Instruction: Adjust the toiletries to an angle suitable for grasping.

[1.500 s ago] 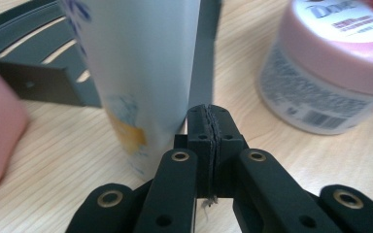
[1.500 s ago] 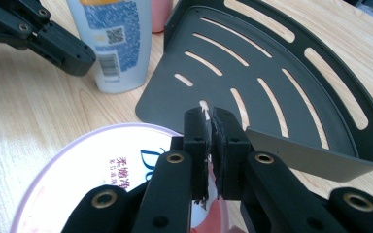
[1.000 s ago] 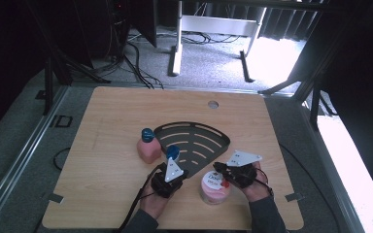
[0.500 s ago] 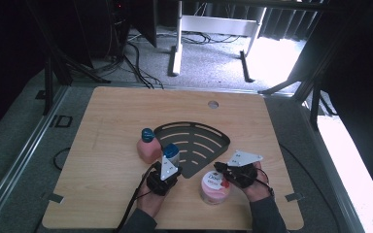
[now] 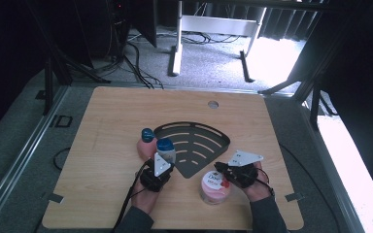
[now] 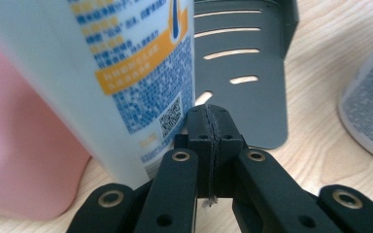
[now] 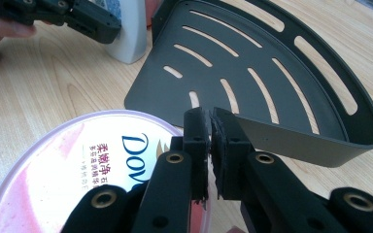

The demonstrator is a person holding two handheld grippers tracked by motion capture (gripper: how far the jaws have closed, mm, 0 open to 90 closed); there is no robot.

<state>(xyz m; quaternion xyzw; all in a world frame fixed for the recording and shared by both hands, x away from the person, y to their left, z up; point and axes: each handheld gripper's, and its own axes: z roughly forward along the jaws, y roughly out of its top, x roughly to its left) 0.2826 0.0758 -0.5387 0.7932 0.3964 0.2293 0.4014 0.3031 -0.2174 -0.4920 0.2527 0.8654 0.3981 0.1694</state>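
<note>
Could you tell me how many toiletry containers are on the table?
3: a pink bottle left of the black corner shelf, a white bottle with a blue cap just in front of it, and a pink Dove jar near the front edge.

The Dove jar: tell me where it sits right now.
In the high view the Dove jar stands on the table's near edge, right of centre, just in front of the dark corner shelf and beside the right gripper.

White bottle [image 5: 165, 151] with blue cap, upright (orange-banded label), just beside pink bottle [image 5: 146, 144]; pink-lidded Dove jar [image 5: 215, 186] near dark rack [image 5: 194, 143].
</note>
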